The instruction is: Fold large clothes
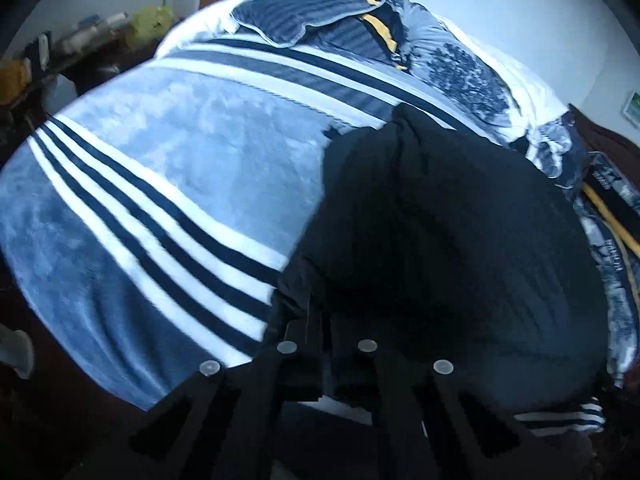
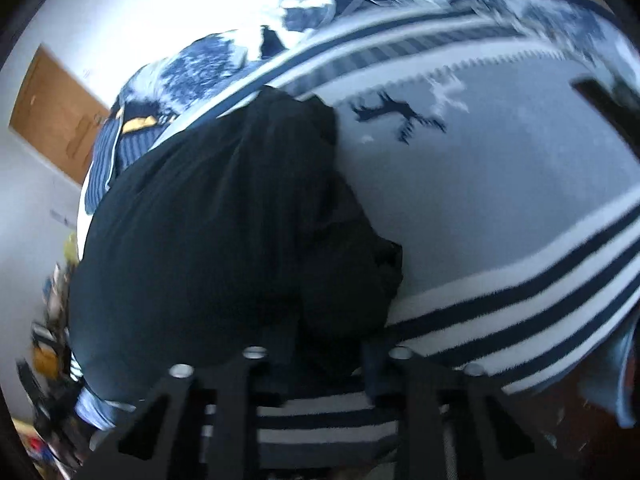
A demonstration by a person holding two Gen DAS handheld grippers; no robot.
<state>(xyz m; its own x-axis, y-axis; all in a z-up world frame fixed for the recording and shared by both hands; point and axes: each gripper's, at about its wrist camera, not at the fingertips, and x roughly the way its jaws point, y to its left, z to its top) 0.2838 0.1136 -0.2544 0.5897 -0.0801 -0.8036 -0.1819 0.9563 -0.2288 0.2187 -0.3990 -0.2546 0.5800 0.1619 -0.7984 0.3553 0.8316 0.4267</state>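
A large black garment (image 1: pixel 440 240) lies on a bed covered by a blue blanket with navy and white stripes (image 1: pixel 160 168). In the left wrist view my left gripper (image 1: pixel 326 320) is shut on the garment's near left edge, the cloth bunched between its fingers. In the right wrist view the garment (image 2: pixel 208 232) fills the left and middle. My right gripper (image 2: pixel 326 340) sits at its near right edge with the jaws wide apart; dark cloth lies between them, not pinched. The fingertips are hard to tell from the black cloth.
Patterned bedding and a striped pillow (image 1: pixel 320 8) are piled at the bed's far end. A wooden door (image 2: pixel 60 116) is in the white wall. A cluttered table (image 1: pixel 60 52) stands left of the bed. The striped blanket (image 2: pixel 500 208) extends to the right of the garment.
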